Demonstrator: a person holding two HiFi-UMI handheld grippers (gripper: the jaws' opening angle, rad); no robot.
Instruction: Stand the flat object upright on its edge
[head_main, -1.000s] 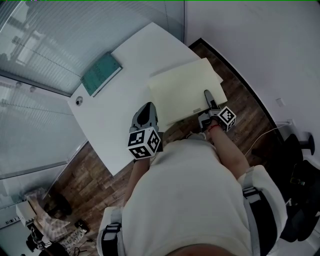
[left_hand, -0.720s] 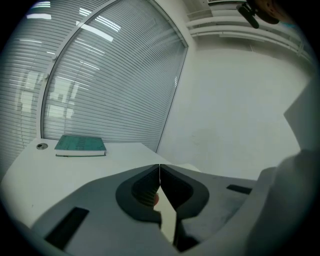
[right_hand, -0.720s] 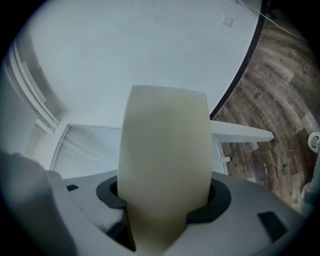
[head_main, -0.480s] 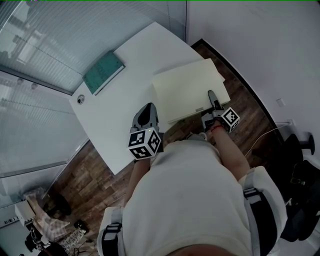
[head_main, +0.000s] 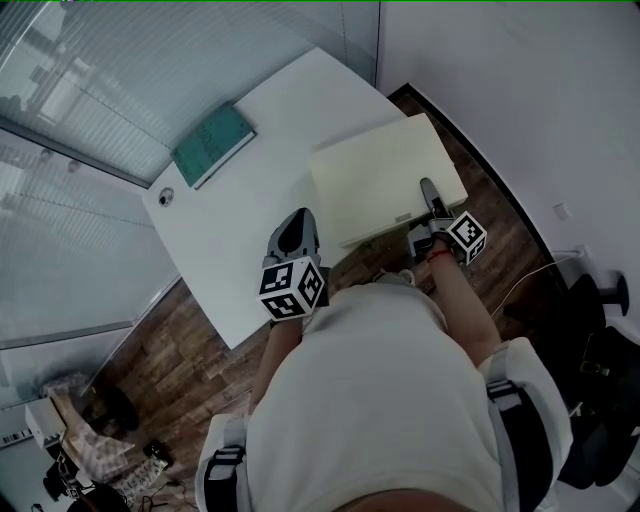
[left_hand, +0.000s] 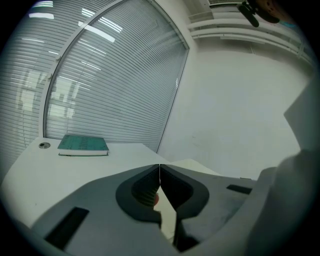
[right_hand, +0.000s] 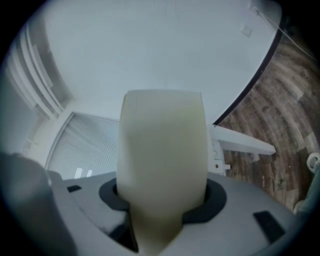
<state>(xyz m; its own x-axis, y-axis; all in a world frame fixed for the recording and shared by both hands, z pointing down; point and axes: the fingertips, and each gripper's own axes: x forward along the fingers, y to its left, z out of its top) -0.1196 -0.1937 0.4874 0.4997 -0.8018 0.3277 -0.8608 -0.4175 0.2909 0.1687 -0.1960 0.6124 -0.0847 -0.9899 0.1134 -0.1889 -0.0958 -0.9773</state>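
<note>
Flat cream board (head_main: 385, 180): in the head view it lies at the right end of the white table (head_main: 240, 240), with its right part overhanging the wooden floor (head_main: 500, 225). The right gripper (head_main: 430, 192) is at its near edge, marker cube toward the person. The left gripper (head_main: 294, 222) hovers over the table's near edge, apart from the board. A teal book (head_main: 212, 145) and a small round fitting (head_main: 165, 196) sit at the far left, well clear. Against the frames of a second ago, the board's outline reads cleaner and slightly shifted, which suggests its near edge is coming off the tabletop. Left gripper view: the left gripper (left_hand: 159, 167) has its jaws together with nothing between them; beyond lie the book (left_hand: 82, 145), the fitting (left_hand: 45, 145) and a pale sliver of the board (left_hand: 192, 164). Right gripper view: the board (right_hand: 162, 145) fills the space between the jaws of the right gripper (right_hand: 162, 200), which have just been closing and now clamp it at a middling width, floor (right_hand: 270, 125) to the right. Judgement: the grip is made and the tilt onto an edge is beginning; the board is not yet upright, and the idle left gripper may be needed to steady it.
</note>
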